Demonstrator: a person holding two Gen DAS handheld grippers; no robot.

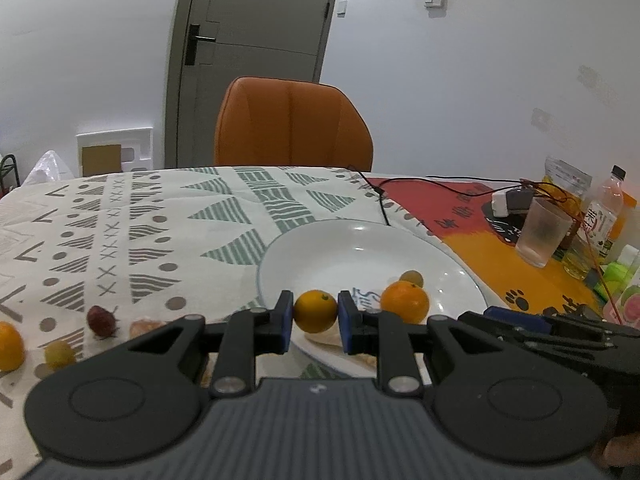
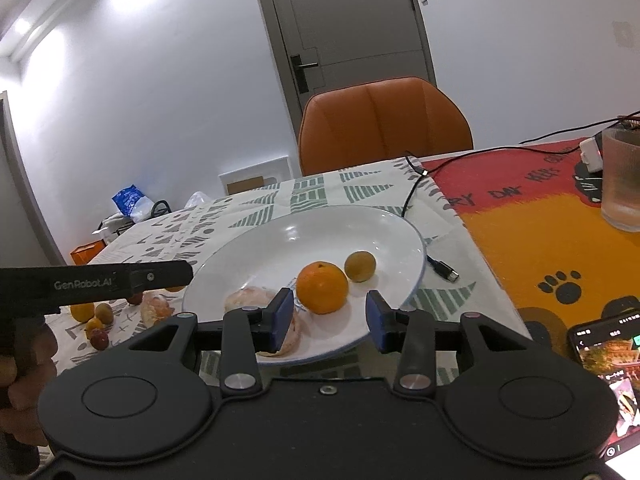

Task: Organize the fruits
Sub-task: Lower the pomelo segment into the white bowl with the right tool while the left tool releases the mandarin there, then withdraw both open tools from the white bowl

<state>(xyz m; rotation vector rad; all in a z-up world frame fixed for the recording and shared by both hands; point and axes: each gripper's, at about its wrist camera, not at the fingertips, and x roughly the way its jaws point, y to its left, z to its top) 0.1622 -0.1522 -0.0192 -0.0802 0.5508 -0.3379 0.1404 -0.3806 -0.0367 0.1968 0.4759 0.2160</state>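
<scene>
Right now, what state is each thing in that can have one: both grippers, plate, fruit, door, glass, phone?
left gripper: shut on a small orange
right gripper: open, nothing gripped
plate: holds a larger orange, an olive-coloured fruit and a peeled piece
door: closed
glass: upright
phone: screen lit

Your left hand-held gripper (image 1: 315,320) is clamped on a small orange (image 1: 315,311); your right hand-held gripper (image 2: 329,318) stands parted, its pads gripping nothing.
</scene>
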